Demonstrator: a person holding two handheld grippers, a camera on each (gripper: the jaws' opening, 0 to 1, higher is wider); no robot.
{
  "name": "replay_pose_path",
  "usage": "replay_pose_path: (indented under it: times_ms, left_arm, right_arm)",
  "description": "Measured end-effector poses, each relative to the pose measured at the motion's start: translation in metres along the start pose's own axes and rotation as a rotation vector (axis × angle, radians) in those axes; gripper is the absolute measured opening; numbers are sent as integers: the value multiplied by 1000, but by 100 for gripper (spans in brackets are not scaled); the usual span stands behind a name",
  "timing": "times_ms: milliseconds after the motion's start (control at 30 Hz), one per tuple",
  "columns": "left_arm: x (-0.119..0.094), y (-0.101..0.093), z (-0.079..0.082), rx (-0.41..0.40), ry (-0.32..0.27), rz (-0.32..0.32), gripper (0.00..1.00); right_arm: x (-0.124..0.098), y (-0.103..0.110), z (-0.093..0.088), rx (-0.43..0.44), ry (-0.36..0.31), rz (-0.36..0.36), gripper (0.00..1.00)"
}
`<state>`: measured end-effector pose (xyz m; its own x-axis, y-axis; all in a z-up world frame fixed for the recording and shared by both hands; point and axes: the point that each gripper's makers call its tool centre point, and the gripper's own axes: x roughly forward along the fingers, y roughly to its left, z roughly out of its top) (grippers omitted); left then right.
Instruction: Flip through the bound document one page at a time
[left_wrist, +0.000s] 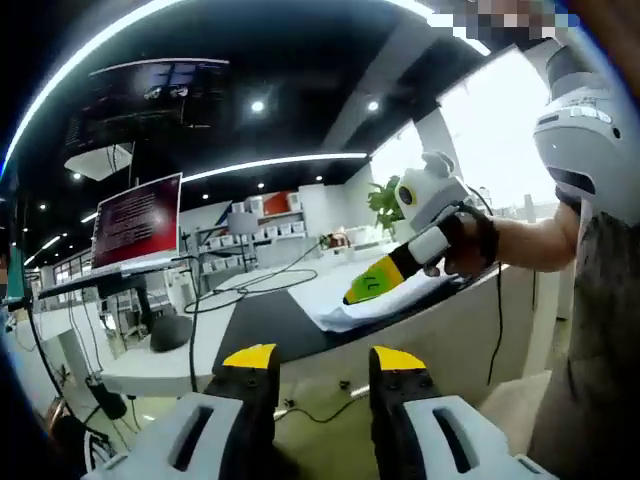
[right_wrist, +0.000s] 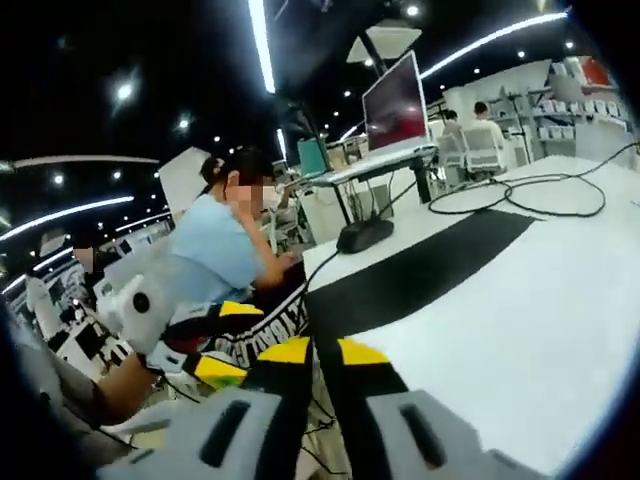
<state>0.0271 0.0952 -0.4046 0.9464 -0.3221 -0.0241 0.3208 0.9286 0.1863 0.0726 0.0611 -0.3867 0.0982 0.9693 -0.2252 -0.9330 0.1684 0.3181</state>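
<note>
The bound document lies as white sheets on a black mat at the near edge of a white table. A hand holds my right gripper just over the sheets, its yellow tips together. In the right gripper view that gripper is shut, with no page seen between the jaws, and the black mat runs ahead beside a white surface. My left gripper stands open below the table edge, holding nothing. It also appears from the side, off the table.
Black cables loop across the table behind the mat, next to a red-screened monitor on a stand. A black mouse-like object sits by the mat's far end. A seated person in a light-blue shirt is to the left, with more people farther back.
</note>
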Motion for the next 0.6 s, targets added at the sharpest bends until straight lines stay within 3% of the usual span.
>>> replay_pose_path:
  times_ms: [133,267,467,533,600]
  left_arm:
    - [32,-11,28,2,-82,-51,34]
    - [65,-23,50,-61,-137,-113,30]
    - [114,-42,41,-63,-81,-180,29]
    - [122,-46,38,-59,-73,-190,28]
    - [130,-48,32,-48,-56,-192,28]
  right_arm:
    - [-34,-5,30,26,-118,-14,9]
    - [-72,-26,48,58,-200,-72,8]
    - [-121,-57,44,106,-249,-155,1]
    - [-134,-70,40,72,-254,-215,1]
    - [-143,-82,29,34,-214,-271,1]
